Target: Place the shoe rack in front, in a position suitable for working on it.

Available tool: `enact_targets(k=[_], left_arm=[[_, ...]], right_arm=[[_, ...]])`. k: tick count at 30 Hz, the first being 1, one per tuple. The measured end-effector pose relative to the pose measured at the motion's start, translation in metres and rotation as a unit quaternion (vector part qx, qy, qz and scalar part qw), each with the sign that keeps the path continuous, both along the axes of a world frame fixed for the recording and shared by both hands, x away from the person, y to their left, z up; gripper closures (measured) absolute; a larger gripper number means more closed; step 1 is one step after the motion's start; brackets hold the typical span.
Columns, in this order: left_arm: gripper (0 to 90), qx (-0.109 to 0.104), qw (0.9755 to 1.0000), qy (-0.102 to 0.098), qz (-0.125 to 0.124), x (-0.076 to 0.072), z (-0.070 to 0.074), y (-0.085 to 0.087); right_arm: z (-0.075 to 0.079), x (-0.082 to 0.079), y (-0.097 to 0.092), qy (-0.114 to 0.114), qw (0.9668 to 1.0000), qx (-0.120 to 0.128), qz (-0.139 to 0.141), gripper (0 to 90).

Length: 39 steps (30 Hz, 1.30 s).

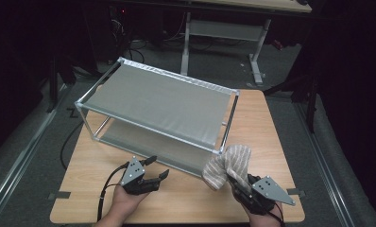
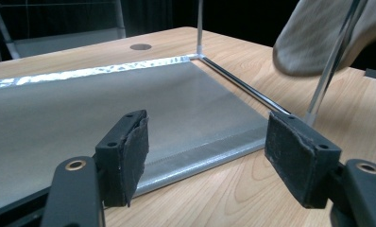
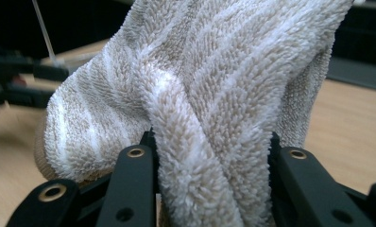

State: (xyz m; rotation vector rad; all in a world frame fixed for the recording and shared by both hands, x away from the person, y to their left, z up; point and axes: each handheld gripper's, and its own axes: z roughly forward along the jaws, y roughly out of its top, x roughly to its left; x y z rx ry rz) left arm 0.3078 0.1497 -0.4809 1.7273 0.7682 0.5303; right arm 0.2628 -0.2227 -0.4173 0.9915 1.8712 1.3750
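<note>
A beige-and-white striped towel (image 1: 227, 165) hangs bunched in my right gripper (image 1: 236, 183), lifted off the table near the rack's front right corner. In the right gripper view the towel (image 3: 214, 94) is squeezed between both jaws, which are shut on it. A two-tier metal rack (image 1: 160, 101) with grey fabric shelves stands in the middle of the wooden table (image 1: 186, 198). My left gripper (image 1: 157, 168) rests low at the front left, open, pointing at the lower shelf (image 2: 82, 109) with nothing between its pads (image 2: 134, 151). The towel (image 2: 318, 33) shows beyond the rack's post.
The rack's thin corner post (image 2: 330, 71) and lower rail (image 2: 243, 85) stand just ahead of the left gripper. A cable hole (image 2: 140, 47) lies in the tabletop behind the rack. Another desk frame (image 1: 221, 33) stands on the floor beyond the table.
</note>
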Motion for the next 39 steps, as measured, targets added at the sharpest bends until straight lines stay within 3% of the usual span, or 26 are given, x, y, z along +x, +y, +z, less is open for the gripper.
enact_targets(k=[2,5,14,20,27,33,39], left_arm=[[31.3,-0.001,1.0000,0.001,0.002,-0.001,0.000,0.002],[31.2,-0.002,1.0000,-0.001,0.005,-0.002,0.001,0.004],[31.2,-0.002,1.0000,-0.002,0.000,-0.001,0.001,0.001],[31.2,-0.001,1.0000,-0.003,-0.007,0.001,0.001,-0.003],[31.2,-0.003,0.9999,-0.005,-0.012,0.003,0.001,-0.007],[31.2,-0.003,0.9998,-0.005,-0.017,0.004,0.002,-0.010],[31.2,0.000,0.9998,-0.007,-0.018,0.003,0.002,-0.011]], right_arm=[[0.004,0.000,0.001,-0.008,1.0000,0.003,-0.001,62.5],[0.001,0.003,0.003,-0.002,1.0000,-0.006,0.003,62.5],[-0.029,0.014,0.009,0.059,0.9964,-0.060,0.005,62.6],[-0.050,0.021,0.009,0.109,0.9897,-0.092,0.010,62.5],[-0.072,0.027,0.010,0.163,0.9740,-0.157,0.005,61.5],[-0.071,0.027,-0.001,0.166,0.9735,-0.155,-0.029,61.3],[-0.058,0.028,-0.025,0.130,0.9801,-0.120,-0.091,61.3]])
